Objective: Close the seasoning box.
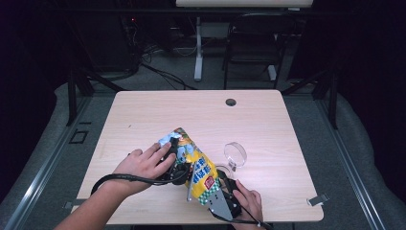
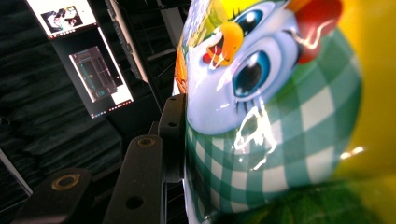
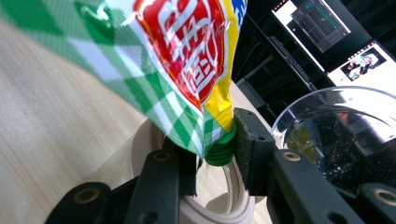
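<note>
I clamp my left hand-held gripper on the pouch body, while my right hand-held gripper grasps its green cap, steadying it for unscrewing beside the glass jar.

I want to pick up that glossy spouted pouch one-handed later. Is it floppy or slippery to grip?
Probably floppy: the spouted pouch is creased and leans, propped between the left tool and the right tool. Its shiny film throws bright glare, so it may slip under smooth pads. The ribbed green cap looks rigid, likely the surest place to grip.
</note>
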Tool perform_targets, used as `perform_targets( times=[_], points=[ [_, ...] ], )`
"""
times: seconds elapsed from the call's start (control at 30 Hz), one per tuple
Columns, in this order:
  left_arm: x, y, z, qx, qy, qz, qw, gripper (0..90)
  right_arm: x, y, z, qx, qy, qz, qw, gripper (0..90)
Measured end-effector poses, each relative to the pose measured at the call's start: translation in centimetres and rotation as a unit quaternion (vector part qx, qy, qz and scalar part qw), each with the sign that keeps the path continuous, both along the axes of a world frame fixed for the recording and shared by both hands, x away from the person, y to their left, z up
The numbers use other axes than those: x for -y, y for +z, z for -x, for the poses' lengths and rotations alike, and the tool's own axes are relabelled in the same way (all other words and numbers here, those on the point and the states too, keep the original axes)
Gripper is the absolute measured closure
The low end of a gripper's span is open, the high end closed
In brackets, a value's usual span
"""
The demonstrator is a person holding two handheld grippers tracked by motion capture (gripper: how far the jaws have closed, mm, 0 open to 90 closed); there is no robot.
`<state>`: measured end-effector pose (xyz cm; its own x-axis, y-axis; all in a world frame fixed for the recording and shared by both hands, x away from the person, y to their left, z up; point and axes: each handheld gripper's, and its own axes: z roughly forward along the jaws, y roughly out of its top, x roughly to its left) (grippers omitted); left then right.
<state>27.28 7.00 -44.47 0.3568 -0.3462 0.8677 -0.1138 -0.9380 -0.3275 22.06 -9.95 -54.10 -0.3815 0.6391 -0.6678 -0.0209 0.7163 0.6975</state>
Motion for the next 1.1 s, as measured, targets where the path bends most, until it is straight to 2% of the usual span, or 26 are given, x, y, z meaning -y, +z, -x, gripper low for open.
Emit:
perform_targets(
  times=[0.27, 0.33, 0.7, 0.77, 1.03, 1.1],
  points=[
    [0.17, 0.13, 0.01, 0.002, -0.001, -0.009, 1.0000, 64.9, -0.03, -0.07, 0.04, -0.001, -0.002, 0.003, 1.0000, 71.4],
    [0.15, 0.10, 0.05, 0.008, -0.005, -0.006, 0.9999, 64.9, -0.03, -0.11, 0.02, 0.005, 0.000, 0.002, 1.0000, 71.4],
    [0.37, 0.23, 0.37, 0.016, -0.006, -0.015, 0.9998, 65.0, -0.12, -0.17, 0.10, 0.008, -0.002, 0.006, 0.9999, 71.4],
    [0.41, 0.22, 0.44, 0.023, -0.008, -0.015, 0.9996, 65.0, -0.10, -0.11, 0.13, 0.009, -0.003, 0.008, 0.9999, 71.3],
    [0.55, 0.27, 0.55, 0.024, -0.009, -0.020, 0.9995, 65.0, -0.13, -0.18, 0.13, 0.016, -0.003, 0.009, 0.9998, 71.3],
    [0.54, 0.22, 0.59, 0.032, -0.013, -0.021, 0.9992, 65.0, -0.16, -0.23, 0.13, 0.015, 0.000, 0.008, 0.9999, 71.3]
  ],
)
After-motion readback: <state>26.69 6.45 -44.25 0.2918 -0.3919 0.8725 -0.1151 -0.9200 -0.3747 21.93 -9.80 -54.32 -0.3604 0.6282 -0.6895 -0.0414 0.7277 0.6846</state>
